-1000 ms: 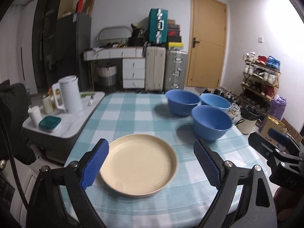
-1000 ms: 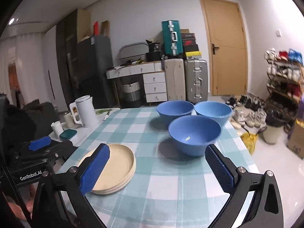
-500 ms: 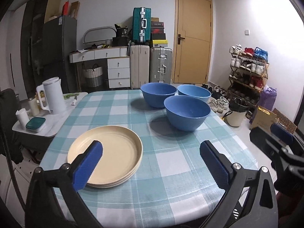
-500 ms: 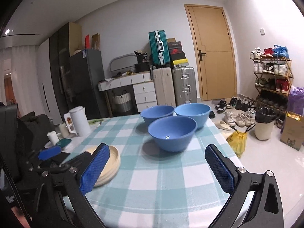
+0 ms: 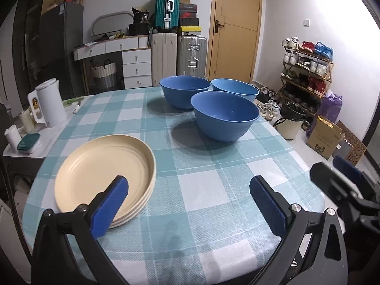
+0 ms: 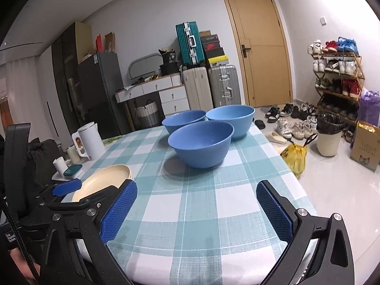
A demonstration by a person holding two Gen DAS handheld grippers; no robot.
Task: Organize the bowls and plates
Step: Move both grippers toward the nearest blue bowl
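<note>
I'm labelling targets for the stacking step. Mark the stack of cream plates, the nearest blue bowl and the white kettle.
stack of cream plates (image 5: 104,166), left wrist view, on the top plate's flat centre
nearest blue bowl (image 5: 225,128), left wrist view, on its outer front wall
white kettle (image 5: 51,104), left wrist view, on its body

From my right wrist camera, the left gripper (image 6: 71,187) hides the near side of the cream plates (image 6: 104,178); the far bowl (image 6: 184,118) sits half hidden behind the nearest bowl (image 6: 201,147).
</note>
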